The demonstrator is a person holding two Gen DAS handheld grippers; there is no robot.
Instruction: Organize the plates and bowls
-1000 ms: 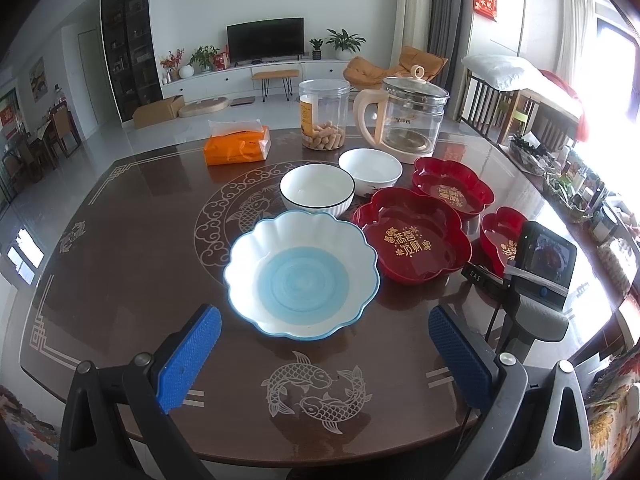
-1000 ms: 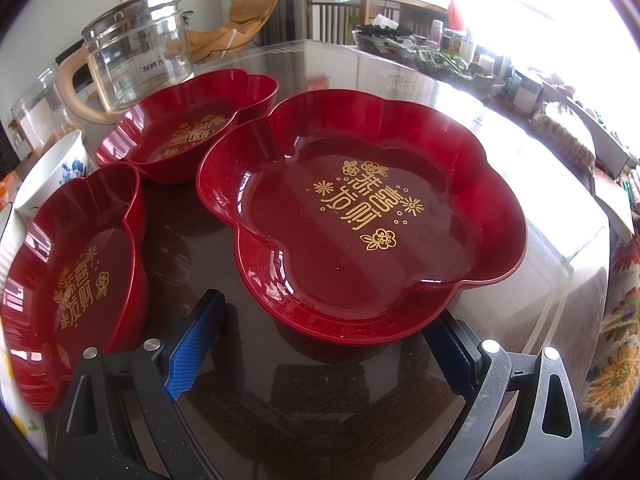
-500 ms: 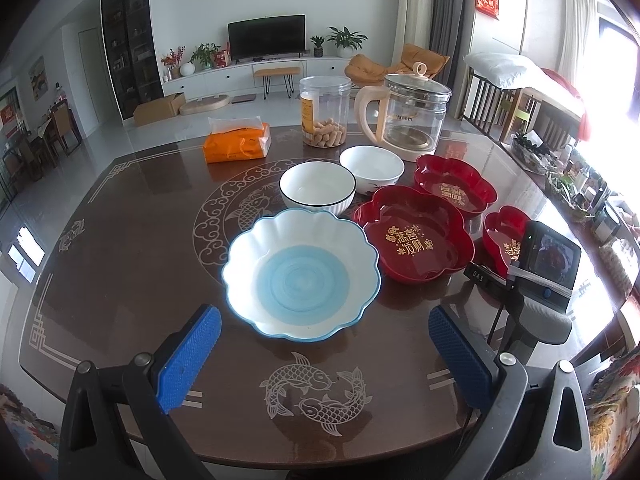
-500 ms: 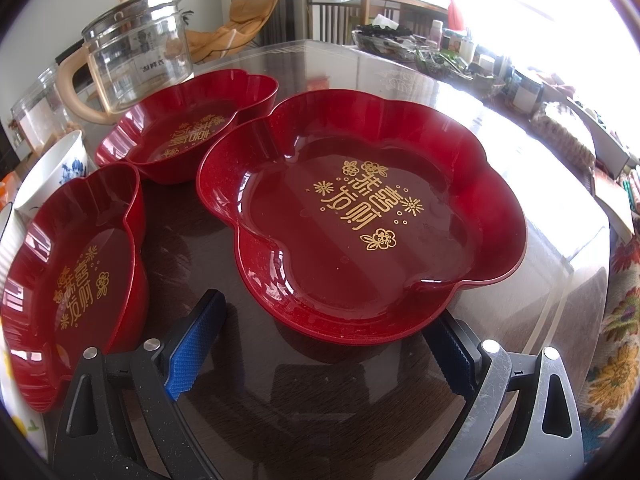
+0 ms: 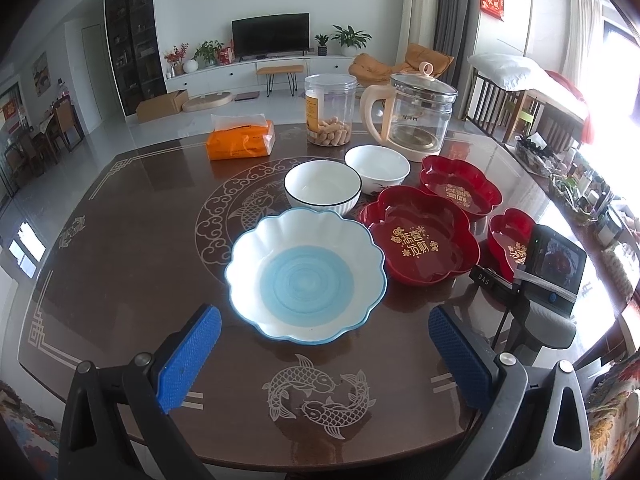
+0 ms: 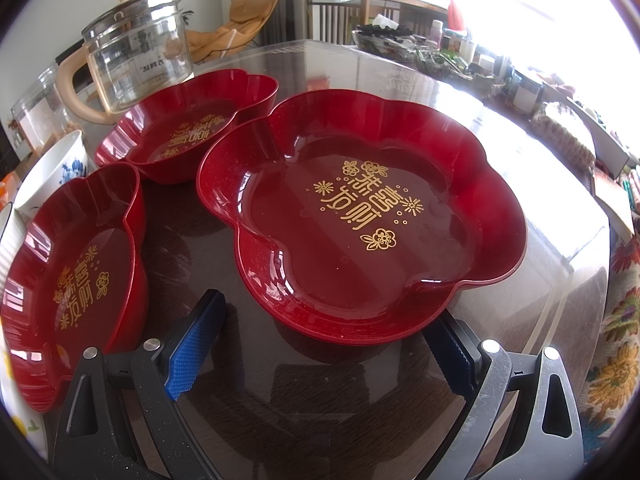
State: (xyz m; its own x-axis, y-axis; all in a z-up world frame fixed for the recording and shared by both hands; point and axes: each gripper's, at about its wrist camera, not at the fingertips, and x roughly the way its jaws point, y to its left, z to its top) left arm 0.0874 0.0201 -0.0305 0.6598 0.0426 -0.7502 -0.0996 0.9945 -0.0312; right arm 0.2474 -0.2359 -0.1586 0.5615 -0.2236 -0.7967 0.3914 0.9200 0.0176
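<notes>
A blue-and-white scalloped bowl (image 5: 306, 276) sits on the dark table just ahead of my left gripper (image 5: 322, 318), which is open with nothing between its blue pads. Behind the scalloped bowl stand two white bowls (image 5: 322, 190) (image 5: 378, 166). To their right lie three red flower-shaped plates with gold lettering (image 5: 418, 236) (image 5: 460, 188) (image 5: 508, 240). My right gripper (image 6: 326, 312) is open, with its pads on either side of the near rim of the closest red plate (image 6: 360, 216). Two more red plates (image 6: 188, 128) (image 6: 76, 268) lie to the left of that one.
At the back of the table stand a glass kettle (image 5: 416, 116), a clear jar of snacks (image 5: 330, 110) and an orange tissue pack (image 5: 240, 140). The right gripper's body (image 5: 548, 280) shows at the right table edge. Clutter lines a shelf at the far right (image 6: 460, 56).
The left wrist view has drifted very slightly. The right wrist view is unchanged, and both grippers stay open.
</notes>
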